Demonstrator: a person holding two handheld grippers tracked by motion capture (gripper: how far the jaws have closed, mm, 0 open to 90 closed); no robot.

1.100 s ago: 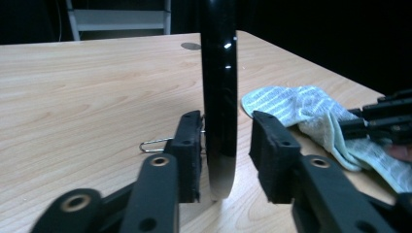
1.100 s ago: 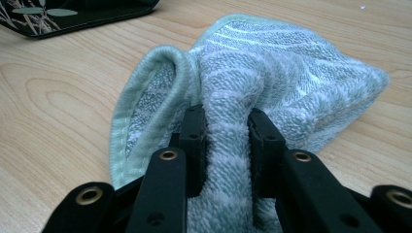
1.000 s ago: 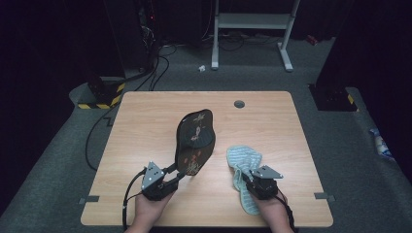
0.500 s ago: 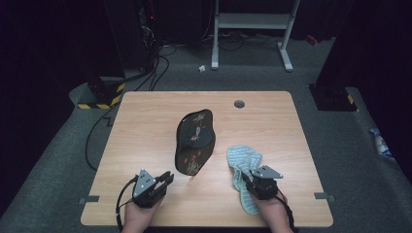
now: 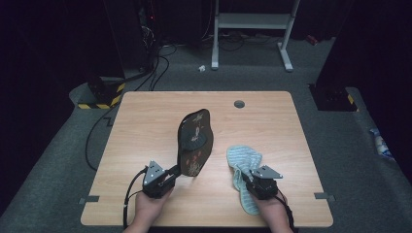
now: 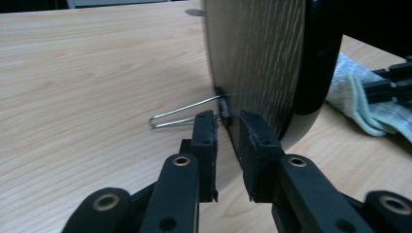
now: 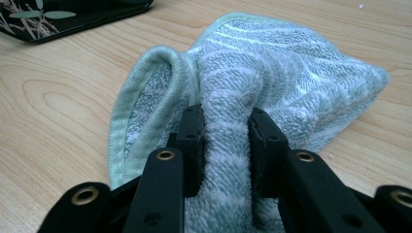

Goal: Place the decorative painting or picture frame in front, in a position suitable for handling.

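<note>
A dark oval board (image 5: 194, 141) with a plant pattern stands tilted on the table; its grey wood-grain back (image 6: 257, 58) faces me. A wire stand (image 6: 180, 114) props it from a small clip. My left gripper (image 5: 176, 171) is at the board's near lower edge. Its jaws have just been closing and keep a narrow gap (image 6: 227, 119), their tips beside the clip with nothing pressed between them. My right gripper (image 5: 248, 175) is shut on a fold of the pale green striped towel (image 5: 243, 160), whose bunched cloth (image 7: 291, 63) lies on the wood beyond the jaws (image 7: 226, 119).
The wooden table (image 5: 145, 126) has a round cable hole (image 5: 239, 104) near its far edge. The board's patterned face (image 7: 73, 17) lies just left of the towel. Cables (image 5: 104, 131) trail on the floor at the left. A white frame (image 5: 252, 22) stands behind.
My left gripper let go of the board, drew back toward the near left with its jaws narrowed, then came forward to the board's lower edge again. The board stayed standing. Right gripper and towel are unchanged.
</note>
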